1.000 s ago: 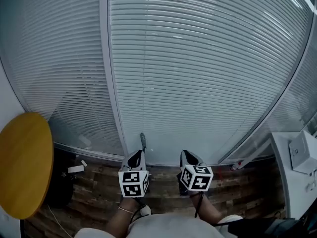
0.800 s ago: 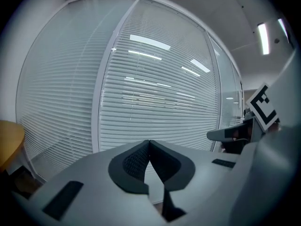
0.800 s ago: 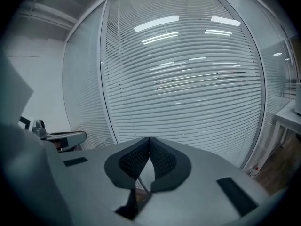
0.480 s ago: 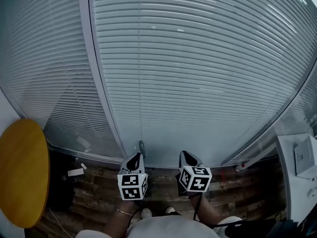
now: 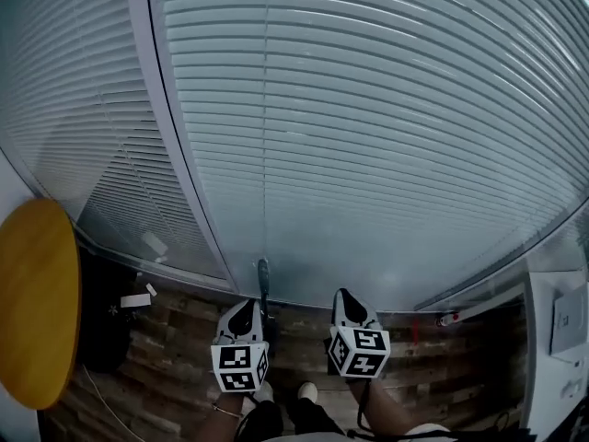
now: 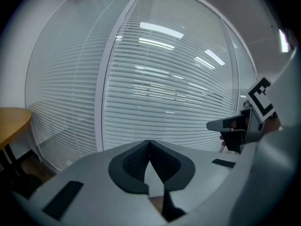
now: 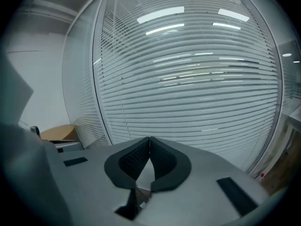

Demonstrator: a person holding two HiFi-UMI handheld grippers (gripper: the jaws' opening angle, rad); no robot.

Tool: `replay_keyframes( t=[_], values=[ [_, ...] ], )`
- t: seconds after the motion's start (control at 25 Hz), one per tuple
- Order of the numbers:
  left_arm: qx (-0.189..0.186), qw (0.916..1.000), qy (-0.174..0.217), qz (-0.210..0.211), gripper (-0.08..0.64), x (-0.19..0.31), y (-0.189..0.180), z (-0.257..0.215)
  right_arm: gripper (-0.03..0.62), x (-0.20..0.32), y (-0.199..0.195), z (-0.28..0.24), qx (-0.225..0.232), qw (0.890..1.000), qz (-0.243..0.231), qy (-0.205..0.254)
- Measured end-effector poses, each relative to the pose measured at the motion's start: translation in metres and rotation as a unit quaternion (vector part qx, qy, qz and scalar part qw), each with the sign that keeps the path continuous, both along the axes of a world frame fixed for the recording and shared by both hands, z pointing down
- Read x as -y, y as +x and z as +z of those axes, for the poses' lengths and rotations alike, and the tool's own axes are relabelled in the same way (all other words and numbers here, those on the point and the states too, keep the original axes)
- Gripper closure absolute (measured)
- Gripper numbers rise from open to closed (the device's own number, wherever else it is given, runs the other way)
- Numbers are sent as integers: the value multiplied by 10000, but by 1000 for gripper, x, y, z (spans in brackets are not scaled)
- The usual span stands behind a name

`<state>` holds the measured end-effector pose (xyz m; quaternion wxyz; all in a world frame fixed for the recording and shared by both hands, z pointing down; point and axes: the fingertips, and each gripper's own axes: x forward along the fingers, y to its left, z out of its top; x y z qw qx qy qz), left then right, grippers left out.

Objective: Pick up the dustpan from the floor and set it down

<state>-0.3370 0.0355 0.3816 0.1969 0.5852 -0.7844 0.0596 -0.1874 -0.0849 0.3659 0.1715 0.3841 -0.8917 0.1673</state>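
A thin dark upright rod (image 5: 263,279), which looks like the dustpan's handle, stands against the foot of the blind-covered glass wall. Its lower end and any pan are hidden behind my left gripper. The left gripper (image 5: 243,308) is just left of the rod, jaws shut and empty; in the left gripper view (image 6: 149,143) the pads meet with nothing between them. My right gripper (image 5: 346,296) hangs a hand's width to the right of the rod. Its jaws are also shut on nothing (image 7: 149,139). It shows again at the right edge of the left gripper view (image 6: 235,126).
A glass wall with white blinds (image 5: 368,136) fills the view ahead. A round yellow table (image 5: 37,302) stands at the left, a white desk (image 5: 561,320) at the right. Small white scraps (image 5: 136,300) lie on the wooden floor (image 5: 184,348). The person's shoes (image 5: 306,392) are below.
Both grippers have sunk lower in the head view, and the blinds now fill more of the picture. The dark rod has stayed beside the left gripper. Both pairs of jaws stay shut.
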Motion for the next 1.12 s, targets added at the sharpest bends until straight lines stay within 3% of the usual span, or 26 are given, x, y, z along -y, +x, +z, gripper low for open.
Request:
replay_keyframes(
  t=[0.16, 0.44, 0.6, 0.84, 1.12],
  values=[
    [-222, 9997, -77, -55, 541, -3, -7, 33, 560, 2, -4, 36, -25, 9994, 27, -352],
    [-210, 9997, -125, -93, 541, 1, -15, 87, 560, -1, -3, 106, -163, 9976, 75, -665],
    [-257, 9992, -257, -175, 541, -8, -16, 141, 560, -11, 2, 155, -342, 9957, 142, -846],
    [-493, 9974, -451, -257, 541, -32, -12, 210, 560, -30, 13, 216, -517, 9935, 267, -977],
    [-449, 9975, -506, -218, 541, -35, -10, 246, 560, -36, 18, 253, -605, 9917, 316, -1087]
  ],
)
